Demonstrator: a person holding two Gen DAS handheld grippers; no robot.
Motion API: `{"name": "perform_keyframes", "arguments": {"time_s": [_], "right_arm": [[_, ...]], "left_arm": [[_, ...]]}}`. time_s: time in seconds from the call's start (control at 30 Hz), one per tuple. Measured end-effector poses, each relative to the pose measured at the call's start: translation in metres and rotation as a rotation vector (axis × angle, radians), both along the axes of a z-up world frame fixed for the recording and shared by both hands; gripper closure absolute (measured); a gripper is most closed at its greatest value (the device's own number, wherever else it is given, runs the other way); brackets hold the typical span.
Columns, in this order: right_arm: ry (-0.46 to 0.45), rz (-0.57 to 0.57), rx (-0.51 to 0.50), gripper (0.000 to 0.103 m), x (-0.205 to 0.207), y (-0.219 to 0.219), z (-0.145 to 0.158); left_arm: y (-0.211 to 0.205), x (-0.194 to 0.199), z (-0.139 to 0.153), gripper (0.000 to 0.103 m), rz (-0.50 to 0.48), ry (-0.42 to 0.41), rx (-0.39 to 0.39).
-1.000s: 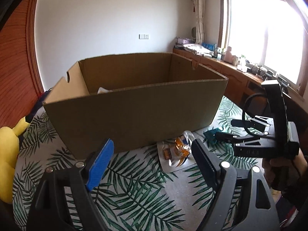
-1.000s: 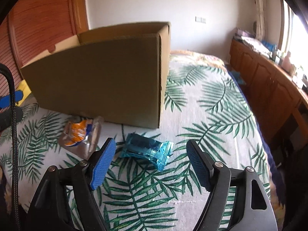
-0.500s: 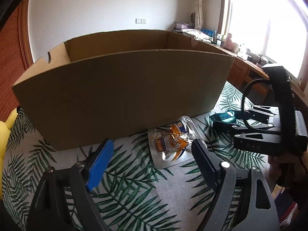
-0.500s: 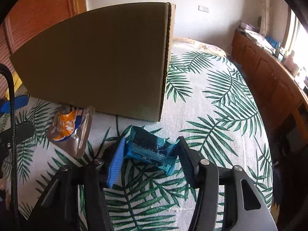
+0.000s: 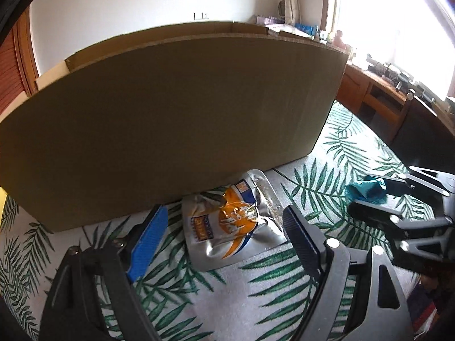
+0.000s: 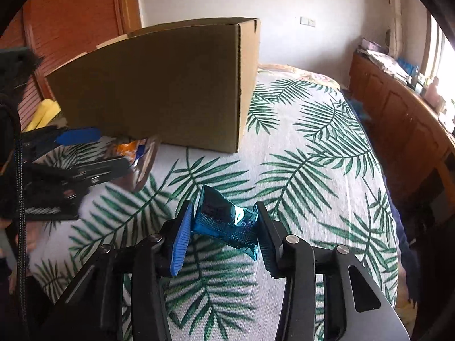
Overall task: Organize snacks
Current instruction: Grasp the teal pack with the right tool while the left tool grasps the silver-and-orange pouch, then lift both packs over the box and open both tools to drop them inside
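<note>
On the leaf-print bed cover [image 6: 307, 130] stands a large cardboard box [image 5: 170, 119], its long wall facing both cameras. Left wrist view: the left gripper [image 5: 224, 236] has its jaws spread wide to either side of a silver-and-orange snack pouch [image 5: 227, 224], which lies flat on the cover against the foot of the box; the pads do not touch it. Only this view shows the pouch's printed face; at its right edge the right gripper [image 5: 366, 199] appears side-on. Right wrist view: the right gripper's jaws are closing on a crumpled blue snack packet [image 6: 224, 221], both pads already pressed against its ends, in front of the box's near corner. Only this view shows that contact and the box's short side wall; the left gripper enters from the left, partly covering the pouch.
</note>
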State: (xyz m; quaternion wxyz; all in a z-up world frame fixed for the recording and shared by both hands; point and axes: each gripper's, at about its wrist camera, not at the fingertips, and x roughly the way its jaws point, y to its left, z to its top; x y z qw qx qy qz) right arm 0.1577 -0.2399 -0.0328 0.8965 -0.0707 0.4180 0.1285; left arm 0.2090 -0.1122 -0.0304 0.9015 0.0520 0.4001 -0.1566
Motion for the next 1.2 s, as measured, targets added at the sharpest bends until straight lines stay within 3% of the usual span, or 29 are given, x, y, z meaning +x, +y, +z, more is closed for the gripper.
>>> {"name": "perform_keyframes", "arguments": {"time_s": [0.27, 0.63, 0.73, 0.9, 0.97, 1.0, 1.2], "right_arm": [[-0.031, -0.003, -0.019, 0.06, -0.011, -0.001, -0.003], [-0.051, 0.025, -0.054, 0.06, -0.011, 0.006, -0.005], [-0.053, 0.02, -0.061, 0.06, -0.012, 0.008, -0.006], [-0.076, 0.026, -0.112, 0.06, -0.017, 0.017, -0.007], [-0.086, 0.03, -0.133, 0.06, -0.019, 0.021, -0.007], [-0.09, 0.029, -0.142, 0.06, -0.021, 0.023, -0.007], [-0.093, 0.025, -0.15, 0.06, -0.026, 0.028, -0.008]], "left_arm": [[-0.023, 0.022, -0.011, 0.019, 0.034, 0.061, 0.049], [-0.016, 0.035, -0.013, 0.015, 0.048, 0.07, 0.036], [-0.017, 0.029, -0.012, 0.019, 0.042, 0.068, 0.03], [-0.014, 0.015, -0.01, 0.038, 0.031, 0.051, 0.024], [-0.012, 0.013, -0.01, 0.04, 0.026, 0.052, 0.014], [-0.012, 0.012, -0.009, 0.047, 0.019, 0.05, 0.007], [-0.009, -0.003, -0.007, 0.05, 0.0, 0.041, -0.016]]}}
